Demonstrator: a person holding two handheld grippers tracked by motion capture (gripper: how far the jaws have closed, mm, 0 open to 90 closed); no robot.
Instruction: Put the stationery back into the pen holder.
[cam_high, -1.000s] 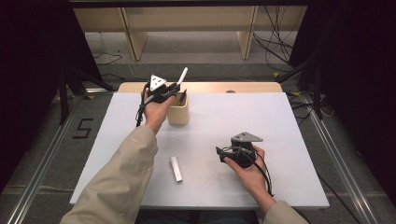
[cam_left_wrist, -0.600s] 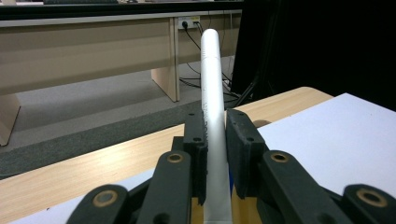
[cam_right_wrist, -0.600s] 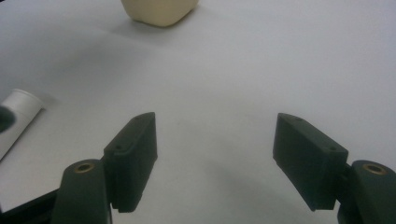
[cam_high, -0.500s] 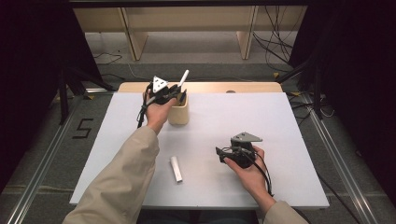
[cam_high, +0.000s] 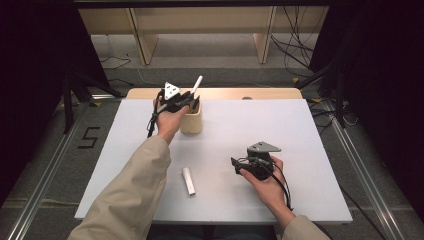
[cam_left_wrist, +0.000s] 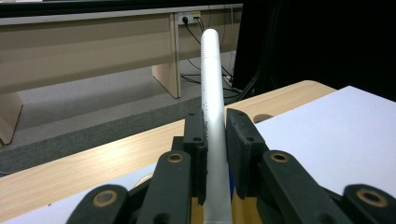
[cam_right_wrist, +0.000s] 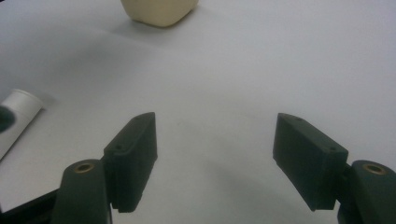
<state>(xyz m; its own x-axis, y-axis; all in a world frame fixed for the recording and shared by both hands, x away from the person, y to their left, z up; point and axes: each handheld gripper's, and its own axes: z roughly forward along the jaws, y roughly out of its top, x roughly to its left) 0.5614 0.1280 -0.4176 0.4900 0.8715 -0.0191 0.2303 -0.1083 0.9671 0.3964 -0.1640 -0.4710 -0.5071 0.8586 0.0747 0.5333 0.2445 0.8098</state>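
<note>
A white marker (cam_high: 196, 85) (cam_left_wrist: 210, 93) stands tilted with its lower end in a cream cup (cam_high: 191, 119) at the back of the white table. My left gripper (cam_high: 189, 101) (cam_left_wrist: 215, 135) is above the cup's rim, shut on the marker's barrel. A short white cap (cam_high: 188, 180) lies on the table near the front, left of centre; its end shows at the left edge of the right gripper view (cam_right_wrist: 18, 114). My right gripper (cam_high: 236, 165) (cam_right_wrist: 215, 154) is held low over the table at right of centre, open, with nothing between its jaws.
The white table top (cam_high: 300, 130) has a wooden strip (cam_high: 260, 93) along its far edge. The cream cup (cam_right_wrist: 159, 11) shows at the top of the right gripper view. A wooden bench (cam_high: 200, 20) and cables (cam_high: 295, 55) lie on the floor beyond.
</note>
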